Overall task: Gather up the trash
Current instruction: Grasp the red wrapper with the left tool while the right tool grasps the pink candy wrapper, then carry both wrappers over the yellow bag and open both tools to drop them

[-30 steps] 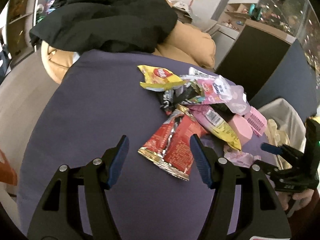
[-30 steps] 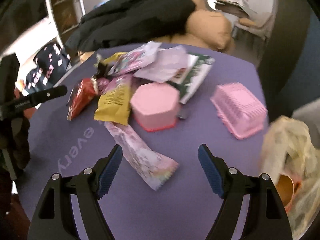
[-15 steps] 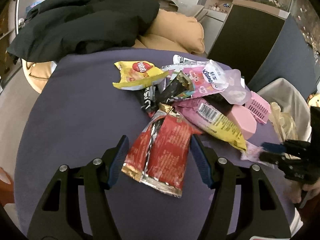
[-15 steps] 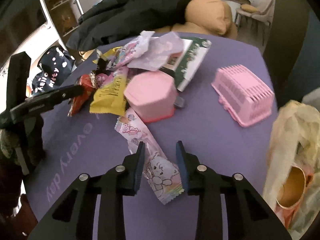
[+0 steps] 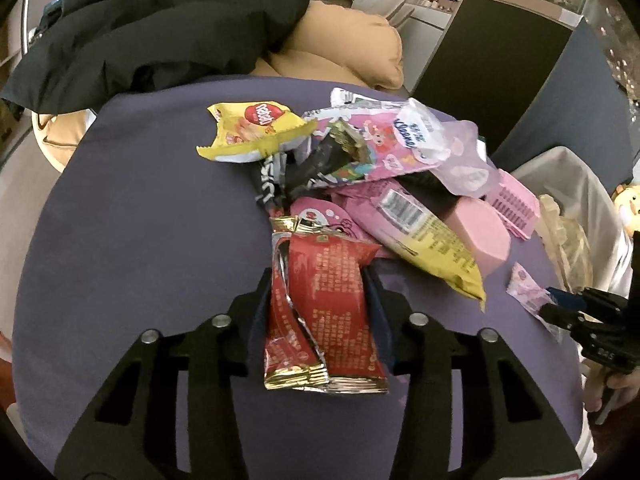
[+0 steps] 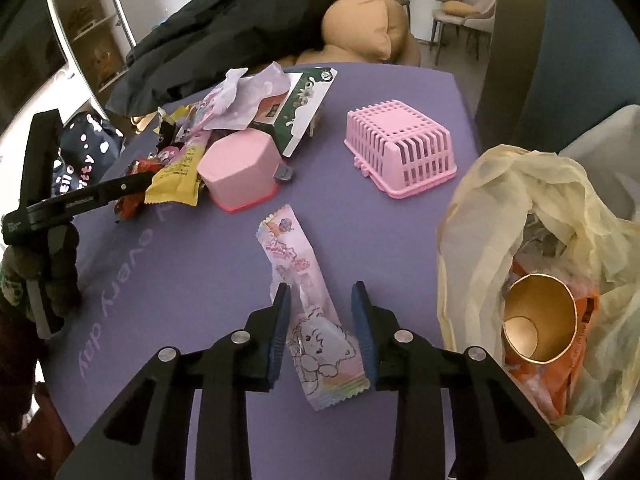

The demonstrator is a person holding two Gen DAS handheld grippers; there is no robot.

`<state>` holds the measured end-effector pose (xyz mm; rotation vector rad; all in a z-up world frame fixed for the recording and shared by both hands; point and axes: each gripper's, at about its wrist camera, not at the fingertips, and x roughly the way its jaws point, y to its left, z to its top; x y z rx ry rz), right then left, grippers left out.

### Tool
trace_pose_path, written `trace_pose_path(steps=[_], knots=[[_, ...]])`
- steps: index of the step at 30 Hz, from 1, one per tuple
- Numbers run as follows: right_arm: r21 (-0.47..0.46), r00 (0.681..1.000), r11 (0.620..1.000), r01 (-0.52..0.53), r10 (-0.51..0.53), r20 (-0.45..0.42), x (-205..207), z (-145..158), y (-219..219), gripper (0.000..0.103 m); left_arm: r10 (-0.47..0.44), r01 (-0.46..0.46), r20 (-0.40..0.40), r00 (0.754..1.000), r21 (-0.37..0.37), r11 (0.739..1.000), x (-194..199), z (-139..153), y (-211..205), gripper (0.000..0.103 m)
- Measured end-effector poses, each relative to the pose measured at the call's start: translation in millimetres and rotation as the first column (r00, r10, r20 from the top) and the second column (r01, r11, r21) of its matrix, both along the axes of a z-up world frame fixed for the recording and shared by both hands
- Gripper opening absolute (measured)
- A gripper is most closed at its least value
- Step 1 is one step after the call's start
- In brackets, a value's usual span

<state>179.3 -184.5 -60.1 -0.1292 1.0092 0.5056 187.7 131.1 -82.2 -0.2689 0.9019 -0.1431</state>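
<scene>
On the purple tabletop [image 5: 132,208], in front of a dark jacket [image 5: 160,24] heaped on tan cushions, our left view shows the left gripper [image 5: 320,300] whose jaws have just been closing and now pinch the red foil wrapper [image 5: 324,304] by its long edges at the near end of the litter pile; it looks light, crinkly and slippery, so we judge a mid-length grip safest. In our right view the right gripper [image 6: 322,328] has just closed narrow onto the flimsy pink wrapper [image 6: 304,292] lying just beside the open yellowish trash bag [image 6: 520,208].
</scene>
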Motion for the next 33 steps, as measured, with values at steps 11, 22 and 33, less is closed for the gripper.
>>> trace_pose_path(steps=[11,22,33], knots=[[0.004,1.000,1.000,0.000,0.000,-0.019,-12,2,3,0.031,-0.025,0.025,0.003,1.000,-0.075,0.997,-34,10,-6,0.040],[-0.066,0.991,0.990,-0.126,0.128,0.029,-28,11,15,0.047,-0.018,0.020,0.032,0.999,-0.062,0.998,-39,15,-15,0.041],[-0.090,0.981,0.978,-0.189,0.192,0.022,-24,0,40,0.028,-0.036,0.038,0.023,0.999,-0.074,0.997,-41,10,-19,0.041]])
